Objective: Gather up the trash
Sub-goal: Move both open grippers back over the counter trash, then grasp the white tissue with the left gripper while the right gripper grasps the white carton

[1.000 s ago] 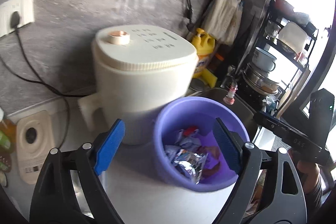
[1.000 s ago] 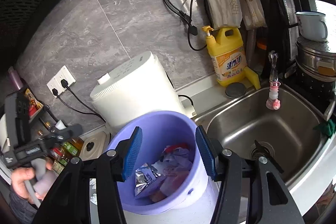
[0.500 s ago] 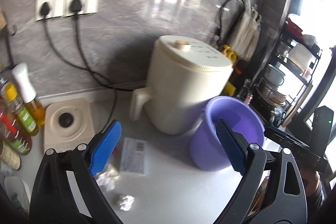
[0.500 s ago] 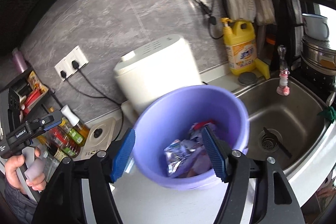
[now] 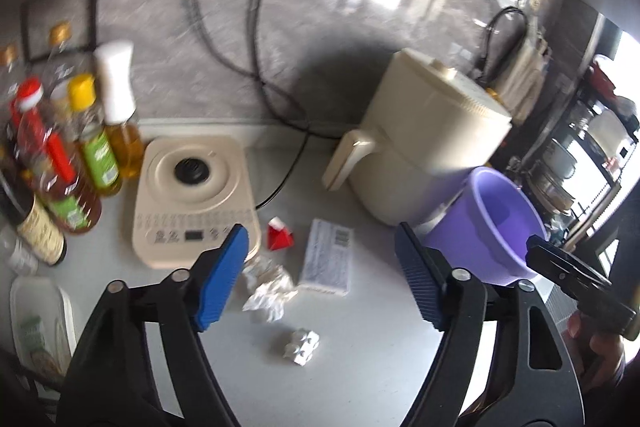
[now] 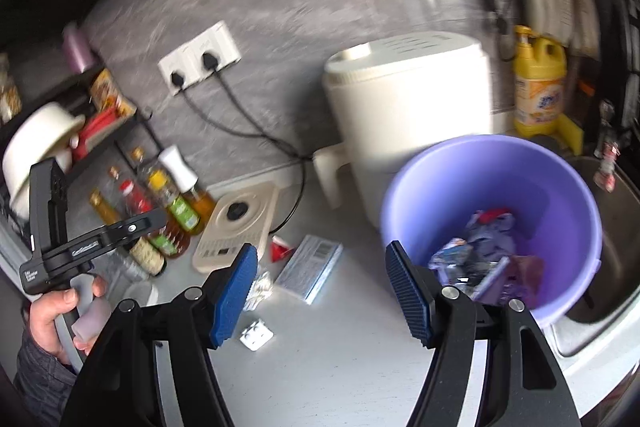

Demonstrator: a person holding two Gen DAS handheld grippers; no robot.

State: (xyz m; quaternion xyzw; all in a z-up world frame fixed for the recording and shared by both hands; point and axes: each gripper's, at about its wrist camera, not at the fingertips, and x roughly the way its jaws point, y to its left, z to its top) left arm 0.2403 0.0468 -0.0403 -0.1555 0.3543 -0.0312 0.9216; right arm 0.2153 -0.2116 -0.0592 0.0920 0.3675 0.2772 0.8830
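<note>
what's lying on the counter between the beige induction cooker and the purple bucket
In the left wrist view, between the induction cooker and the purple bucket lie a red wrapper and a flat white packet.

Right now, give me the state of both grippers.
Left gripper: jaws open, holding nothing.
Right gripper: jaws open, holding nothing.
</note>
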